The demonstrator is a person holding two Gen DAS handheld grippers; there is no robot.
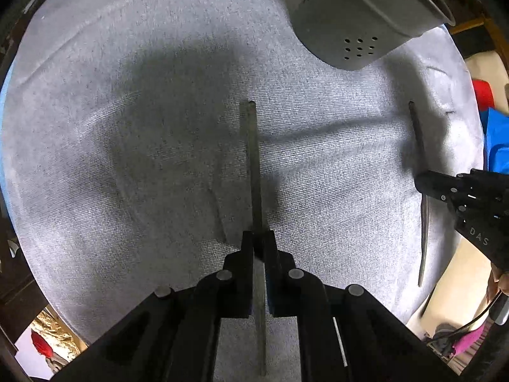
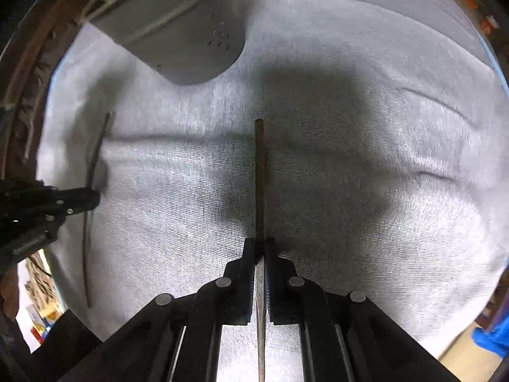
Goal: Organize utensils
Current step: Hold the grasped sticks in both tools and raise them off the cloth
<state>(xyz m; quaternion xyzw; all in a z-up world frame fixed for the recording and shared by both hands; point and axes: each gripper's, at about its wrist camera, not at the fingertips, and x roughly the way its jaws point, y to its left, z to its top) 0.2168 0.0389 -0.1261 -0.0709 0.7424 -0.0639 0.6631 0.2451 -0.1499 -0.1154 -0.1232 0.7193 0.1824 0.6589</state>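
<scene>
Two slim metal utensils, one gripped in each of my grippers, over the cloth-covered counter.

My left gripper has its fingers clenched on one thin utensil, handle end pointing forward and down at the grey cloth. My right gripper grips the second utensil the same way; which kind each is, I cannot tell. One grey perforated utensil holder stands near the counter's far edge, apart from both.
</scene>
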